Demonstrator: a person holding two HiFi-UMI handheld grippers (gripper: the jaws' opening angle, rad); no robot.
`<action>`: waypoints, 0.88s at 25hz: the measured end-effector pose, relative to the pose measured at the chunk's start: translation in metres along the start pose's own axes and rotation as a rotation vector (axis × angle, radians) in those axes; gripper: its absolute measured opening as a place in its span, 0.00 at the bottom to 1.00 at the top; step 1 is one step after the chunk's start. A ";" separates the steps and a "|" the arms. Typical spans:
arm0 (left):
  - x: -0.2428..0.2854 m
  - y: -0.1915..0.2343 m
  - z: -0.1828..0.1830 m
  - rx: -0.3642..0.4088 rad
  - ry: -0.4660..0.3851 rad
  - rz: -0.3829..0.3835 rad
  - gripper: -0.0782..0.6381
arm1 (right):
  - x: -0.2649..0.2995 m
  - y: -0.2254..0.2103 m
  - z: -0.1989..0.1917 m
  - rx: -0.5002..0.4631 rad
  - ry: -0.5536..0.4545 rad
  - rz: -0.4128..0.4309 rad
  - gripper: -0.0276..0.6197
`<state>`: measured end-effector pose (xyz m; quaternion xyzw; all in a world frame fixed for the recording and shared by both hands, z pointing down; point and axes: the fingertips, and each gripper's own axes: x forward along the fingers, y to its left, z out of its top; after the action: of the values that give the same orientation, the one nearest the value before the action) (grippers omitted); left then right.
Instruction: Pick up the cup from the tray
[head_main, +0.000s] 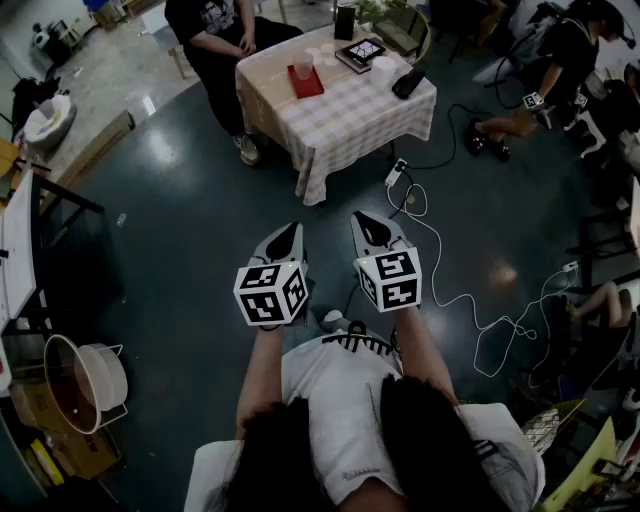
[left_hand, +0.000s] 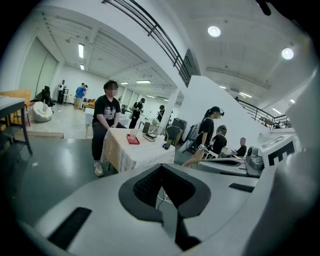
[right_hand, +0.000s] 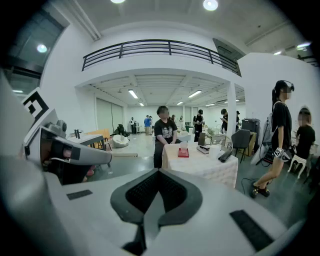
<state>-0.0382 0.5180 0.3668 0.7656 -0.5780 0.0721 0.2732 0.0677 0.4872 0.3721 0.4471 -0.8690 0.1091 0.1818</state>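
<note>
Hall, checked table (head_main: 372, 112) — cup (head_main: 302, 68) on tray (head_main: 309, 86), left tongs (head_main: 283, 243), right tongs (head_main: 372, 232) closed

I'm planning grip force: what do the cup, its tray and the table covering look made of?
The cup is pale, perhaps plastic, but too small to tell. The tray is flat and red, likely plastic. The table covering is checked cloth, hanging in folds.
</note>
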 end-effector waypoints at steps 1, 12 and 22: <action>-0.001 -0.002 0.001 -0.002 -0.002 -0.001 0.12 | -0.001 -0.001 0.001 -0.001 0.000 0.000 0.05; 0.004 -0.002 0.011 0.015 -0.004 0.003 0.12 | 0.006 -0.003 0.008 0.016 0.011 0.017 0.06; 0.045 0.021 0.030 0.031 0.033 -0.005 0.12 | 0.043 -0.014 0.033 0.037 -0.051 0.056 0.32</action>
<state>-0.0498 0.4610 0.3674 0.7700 -0.5701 0.0931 0.2710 0.0492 0.4353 0.3599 0.4285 -0.8834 0.1186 0.1480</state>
